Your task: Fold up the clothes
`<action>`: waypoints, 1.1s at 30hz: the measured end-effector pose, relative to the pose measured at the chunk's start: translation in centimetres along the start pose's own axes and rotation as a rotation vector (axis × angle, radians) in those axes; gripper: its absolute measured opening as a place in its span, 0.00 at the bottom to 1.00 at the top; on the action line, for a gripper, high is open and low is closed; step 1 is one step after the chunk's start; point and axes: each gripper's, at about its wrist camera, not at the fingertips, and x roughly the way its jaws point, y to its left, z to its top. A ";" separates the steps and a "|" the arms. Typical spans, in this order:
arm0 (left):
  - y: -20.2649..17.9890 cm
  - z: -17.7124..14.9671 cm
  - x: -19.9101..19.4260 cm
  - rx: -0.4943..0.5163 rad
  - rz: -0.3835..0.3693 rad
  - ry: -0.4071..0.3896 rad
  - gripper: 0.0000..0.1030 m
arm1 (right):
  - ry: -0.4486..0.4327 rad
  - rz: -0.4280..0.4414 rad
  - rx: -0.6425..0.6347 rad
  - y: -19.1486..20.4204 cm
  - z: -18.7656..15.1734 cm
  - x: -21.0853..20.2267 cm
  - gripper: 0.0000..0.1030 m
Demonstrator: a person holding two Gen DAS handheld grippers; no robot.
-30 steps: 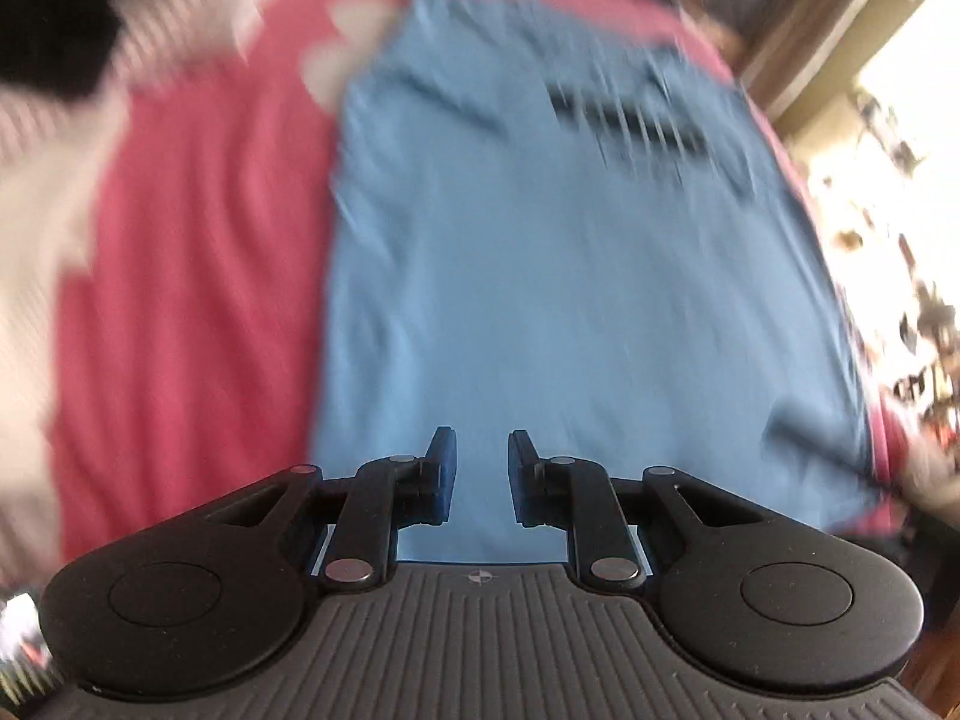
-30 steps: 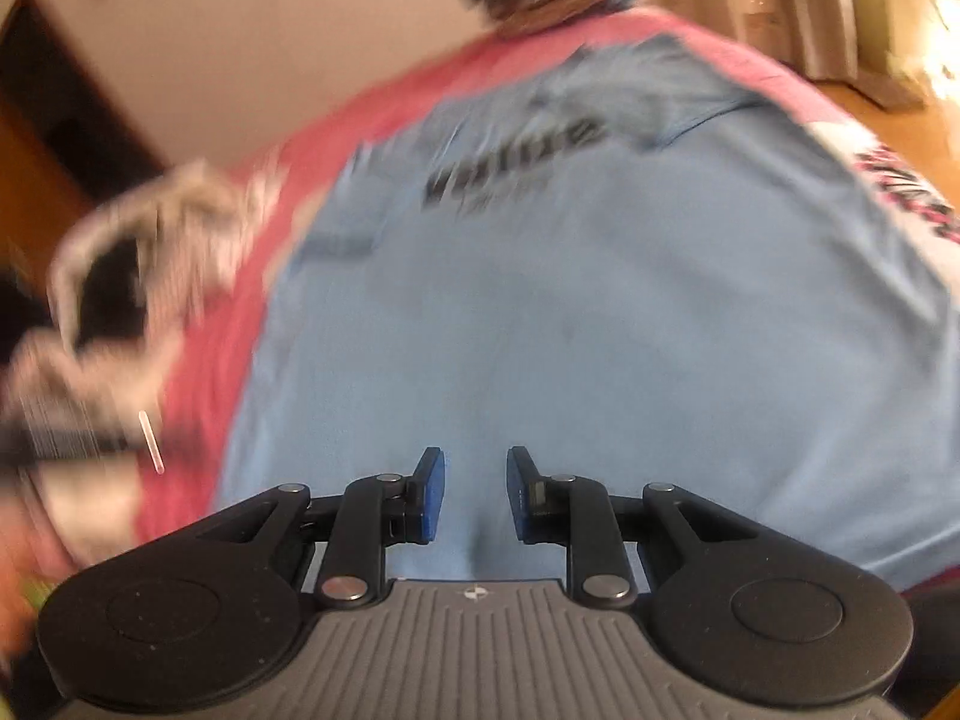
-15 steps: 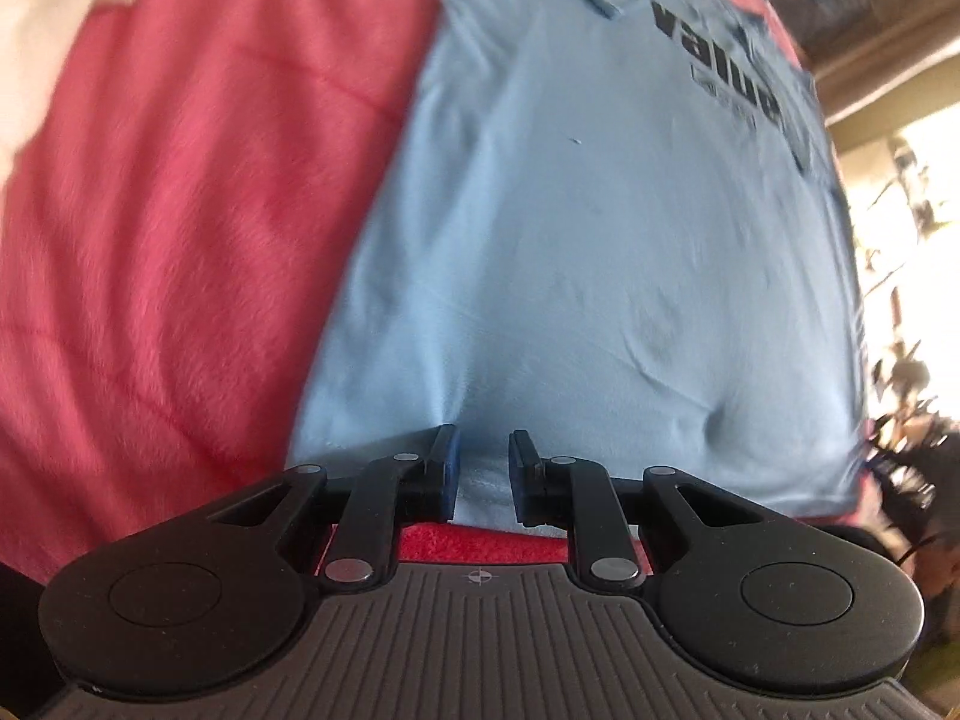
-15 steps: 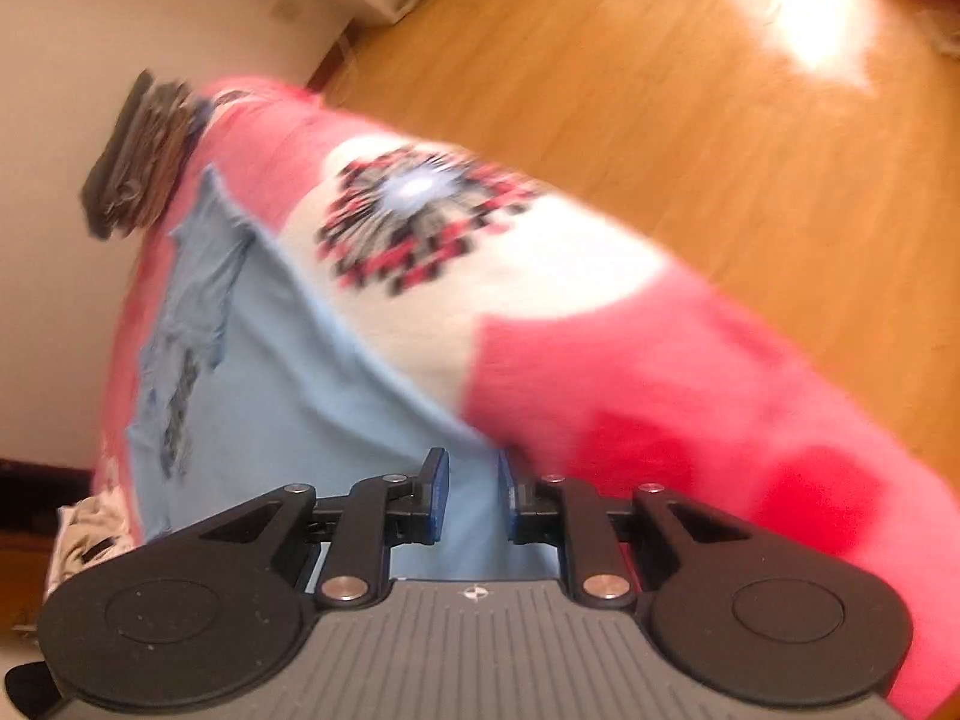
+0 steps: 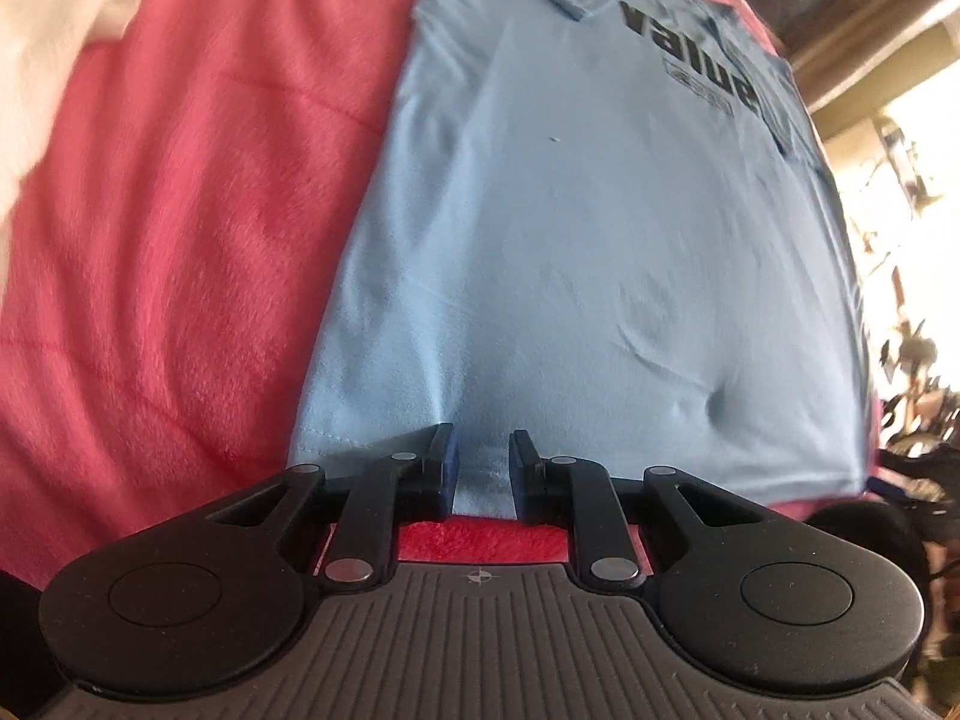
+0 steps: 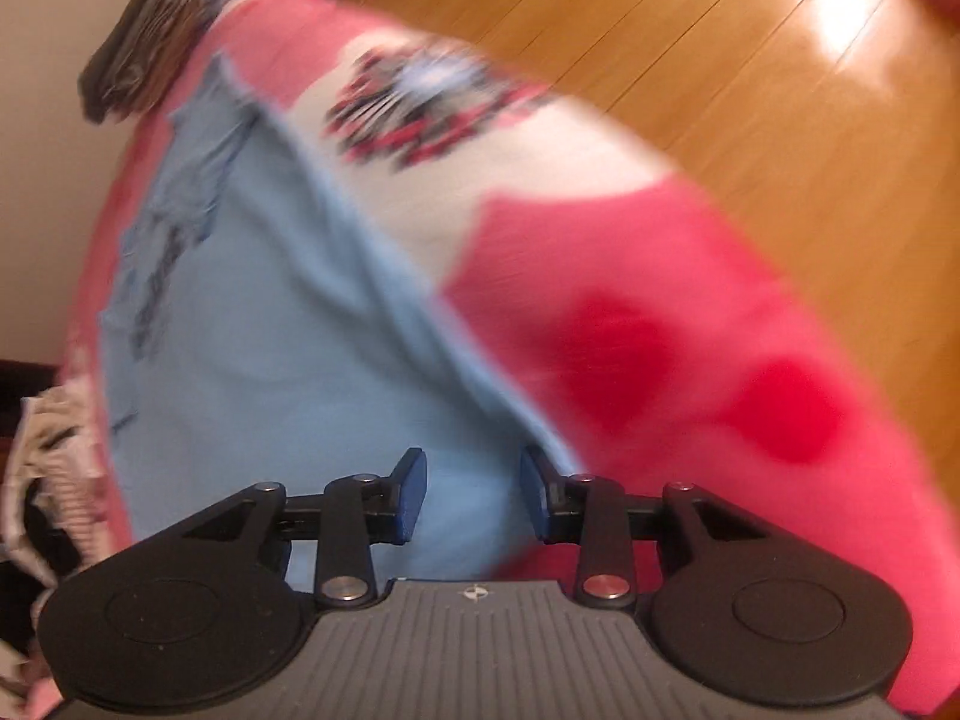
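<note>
Light blue T-shirt (image 5: 588,276) spread flat on pink blanket (image 5: 180,276), collar toward 12 o'clock. Left gripper (image 5: 480,471) narrowly parted over the near hem at 6 o'clock, pads astride the cloth; pinch not discernible. Right gripper (image 6: 473,495) just opened wider, above the shirt's side edge, gripping nothing.

The pink blanket (image 5: 180,276) lies bare and open left of the blue shirt (image 5: 600,252). Far off, a dark folded stack (image 6: 144,66) blocks the bed's end; a striped heap (image 6: 54,468) crowds the left edge.
</note>
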 end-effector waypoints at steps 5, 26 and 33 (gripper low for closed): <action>-1.9 -0.9 -0.8 0.122 0.110 -0.033 0.22 | -0.073 -0.018 0.048 -2.2 -1.3 -3.9 0.42; -4.9 -2.7 0.3 0.285 0.560 -0.090 0.59 | -0.055 0.053 -0.245 2.5 2.3 2.0 0.76; -4.8 -2.7 0.5 0.274 0.571 -0.090 0.64 | -0.057 0.088 -0.273 2.9 1.5 2.1 0.96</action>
